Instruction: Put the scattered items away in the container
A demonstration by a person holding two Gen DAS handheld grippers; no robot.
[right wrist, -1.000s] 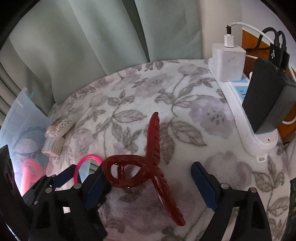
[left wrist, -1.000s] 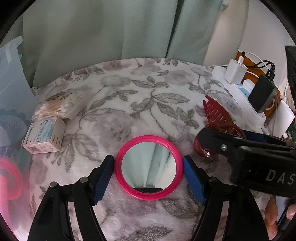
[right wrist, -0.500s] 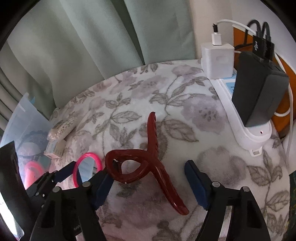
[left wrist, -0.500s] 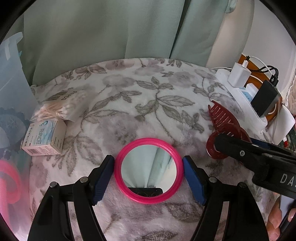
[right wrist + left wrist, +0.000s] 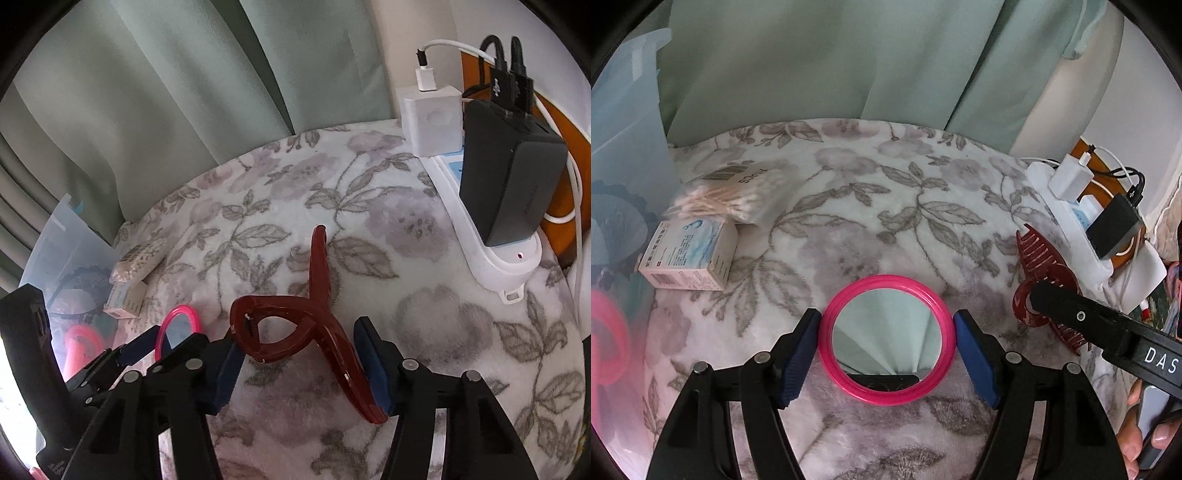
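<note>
Clear container (image 5: 624, 155) far left, pink item inside. Small box (image 5: 689, 254) and cotton swab bag (image 5: 727, 192) beside it on floral blanket (image 5: 886, 221). Left gripper (image 5: 886, 345) closing, pads at pink mirror (image 5: 884, 341) rim, grip unclear. Right gripper (image 5: 301, 360) closing around red hair claw (image 5: 299, 325), pads touching both sides. Power strip (image 5: 491, 236) right.

Right tool (image 5: 301, 363) closing around the red hair claw (image 5: 295, 325)
</note>
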